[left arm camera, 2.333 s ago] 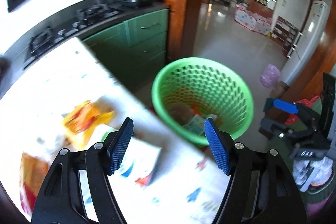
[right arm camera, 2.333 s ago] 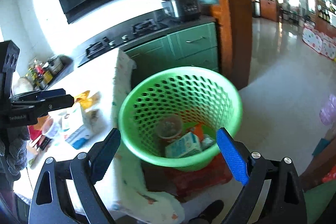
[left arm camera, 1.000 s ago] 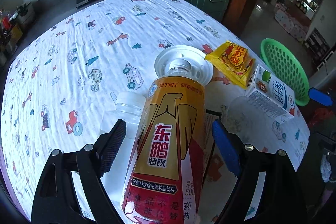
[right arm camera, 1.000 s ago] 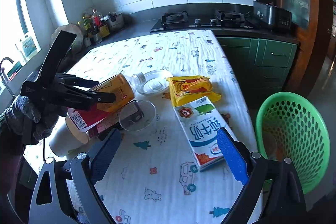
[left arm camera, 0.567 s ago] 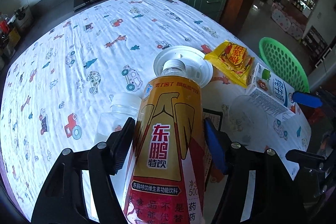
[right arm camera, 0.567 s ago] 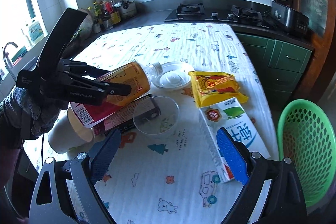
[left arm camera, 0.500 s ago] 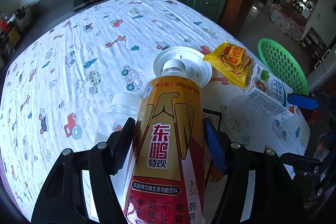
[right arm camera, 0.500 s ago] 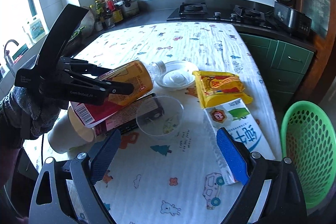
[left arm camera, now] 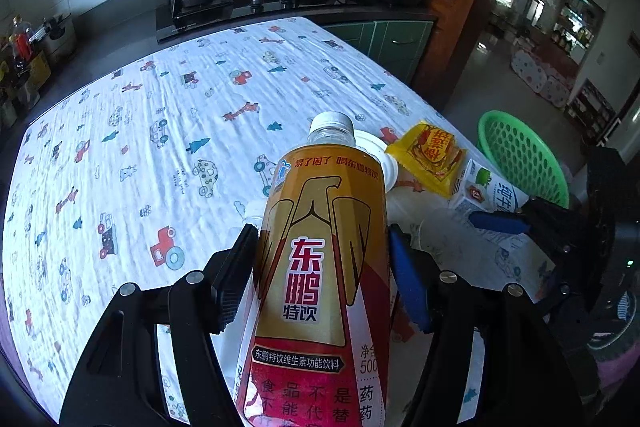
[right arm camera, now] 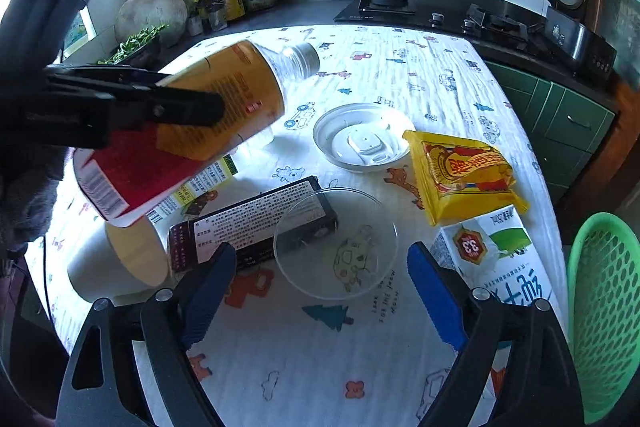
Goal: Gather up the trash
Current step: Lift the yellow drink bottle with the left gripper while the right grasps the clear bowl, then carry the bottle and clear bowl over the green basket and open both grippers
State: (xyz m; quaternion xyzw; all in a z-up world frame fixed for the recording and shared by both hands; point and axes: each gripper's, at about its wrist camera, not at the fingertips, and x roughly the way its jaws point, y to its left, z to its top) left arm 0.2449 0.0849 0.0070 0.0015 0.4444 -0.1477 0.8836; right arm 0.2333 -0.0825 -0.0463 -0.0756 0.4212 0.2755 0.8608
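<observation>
While the left gripper (left arm camera: 322,279) tilts down over the cloth-covered bench (left arm camera: 160,131), its fingers clamp a glossy plastic bottle (left arm camera: 320,267) clear of it. The right gripper (right arm camera: 316,291), fingers closing on nothing, hangs over a clear round lid (right arm camera: 336,247) beside a box (right arm camera: 248,223).

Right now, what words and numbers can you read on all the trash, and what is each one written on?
"东鹏特饮" - drink bottle, held in the left gripper.
"累了困了 喝东鹏特饮" - the bottle's shoulder.
"东鹏特饮维生素功能饮料" - the band lower on the bottle.
"33" - red badge on the milk carton.
Yellow snack packet: red characters, too distorted to read.
Dark box: print too small.
</observation>
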